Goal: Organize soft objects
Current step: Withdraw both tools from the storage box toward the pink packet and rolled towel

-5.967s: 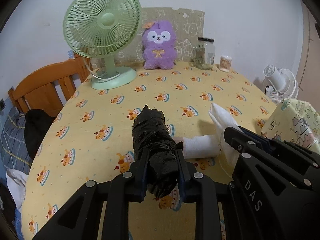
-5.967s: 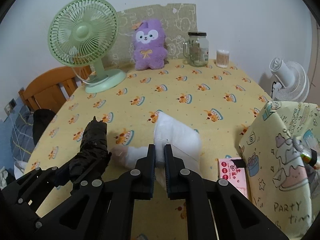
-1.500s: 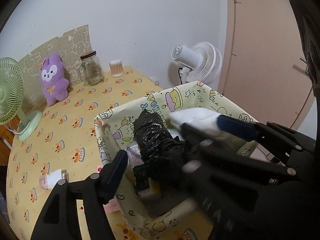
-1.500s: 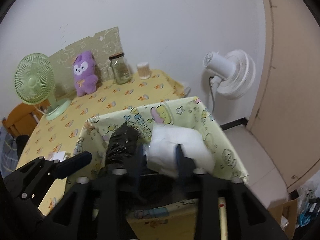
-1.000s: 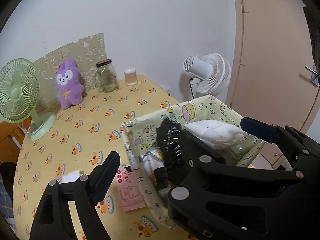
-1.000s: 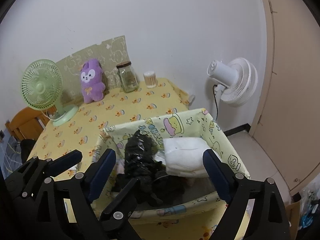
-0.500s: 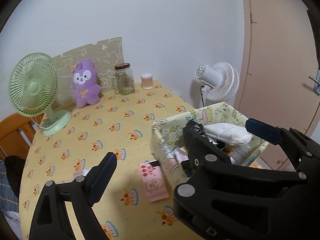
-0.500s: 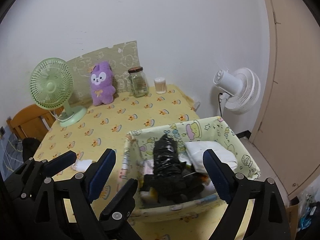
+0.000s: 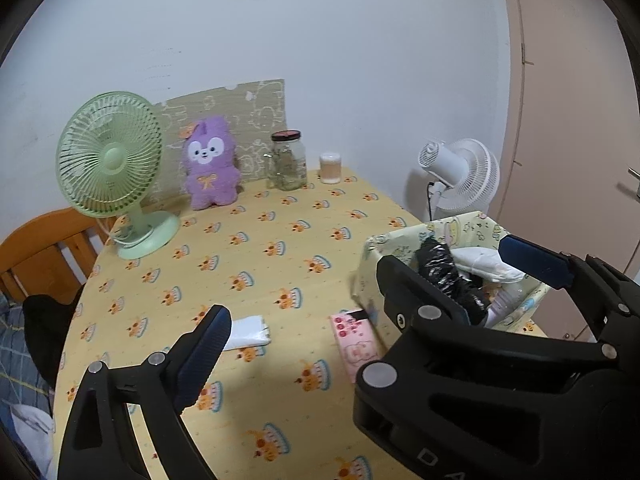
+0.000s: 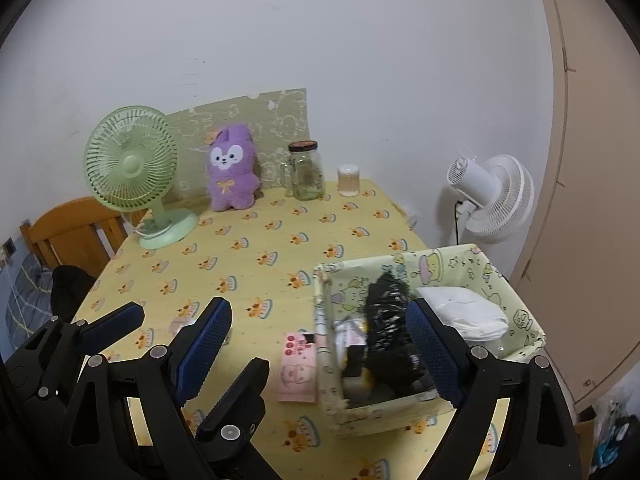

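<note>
A black plastic-wrapped bundle and a white folded cloth lie in the yellow-green patterned basket at the table's right edge. My right gripper stands open in front of the basket's left wall, empty. My left gripper is to its left over the tablecloth, its jaws opening with nothing between them; the right gripper's body hides its right finger. A purple plush sits at the back of the table.
A pink packet lies beside the basket, with a small white packet further left. At the back stand a green fan, a glass jar and a small pot. A white fan is beyond the table, a wooden chair at left.
Both grippers have let go of the black bundle and the white cloth in the basket. They have drawn back and to the left, so the basket now sits at the right.
</note>
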Available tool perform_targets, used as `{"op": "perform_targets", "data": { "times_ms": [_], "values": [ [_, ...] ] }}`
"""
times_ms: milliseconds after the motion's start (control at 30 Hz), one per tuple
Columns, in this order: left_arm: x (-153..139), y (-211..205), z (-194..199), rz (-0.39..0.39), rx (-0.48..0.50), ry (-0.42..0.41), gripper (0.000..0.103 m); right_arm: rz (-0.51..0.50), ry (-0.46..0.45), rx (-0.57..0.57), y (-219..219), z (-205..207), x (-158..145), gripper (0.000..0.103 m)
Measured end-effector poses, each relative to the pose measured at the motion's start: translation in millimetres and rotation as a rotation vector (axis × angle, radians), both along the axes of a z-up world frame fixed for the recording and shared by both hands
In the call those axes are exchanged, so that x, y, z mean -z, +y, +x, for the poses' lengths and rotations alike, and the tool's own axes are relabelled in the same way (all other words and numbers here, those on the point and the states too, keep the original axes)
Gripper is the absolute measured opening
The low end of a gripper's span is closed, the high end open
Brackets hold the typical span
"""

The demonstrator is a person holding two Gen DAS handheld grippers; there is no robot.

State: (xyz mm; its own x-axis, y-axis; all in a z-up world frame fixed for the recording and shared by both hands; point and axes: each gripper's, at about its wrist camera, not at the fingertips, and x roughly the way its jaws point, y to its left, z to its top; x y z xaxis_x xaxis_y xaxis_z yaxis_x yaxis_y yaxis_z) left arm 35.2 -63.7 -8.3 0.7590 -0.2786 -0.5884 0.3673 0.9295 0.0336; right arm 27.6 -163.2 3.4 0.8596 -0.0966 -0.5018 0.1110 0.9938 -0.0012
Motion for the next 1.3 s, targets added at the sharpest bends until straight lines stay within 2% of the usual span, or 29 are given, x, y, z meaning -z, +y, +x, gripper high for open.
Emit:
{"op": "perform_targets", "data": {
  "times_ms": [500,733,933,1067,1300],
  "values": [
    [18.8,44.6,-0.3,0.017,-0.068,0.007,0.097,-0.024,-0.024,-0.021,44.9,0.9,18.5,0.091],
    [42.4,59.8,9.0,0.01,-0.091,0.046,0.096,-0.051,-0.013,-0.003,57.8,8.8,39.2,0.091],
    [63.1,66.5,18.7,0.048,-0.116,0.069,0.096,-0.07,-0.015,0.014,66.2,16.8,56.9,0.089],
    [76.7,70.3,25.8,0.053,-0.12,0.104,0.096,-0.07,0.018,0.018,69.9,27.3,71.1,0.086],
    [103.1,66.1,42.9,0.108,-0.126,0.153,0.096,-0.076,0.094,0.082,64.3,46.4,100.7,0.081]
  ]
}}
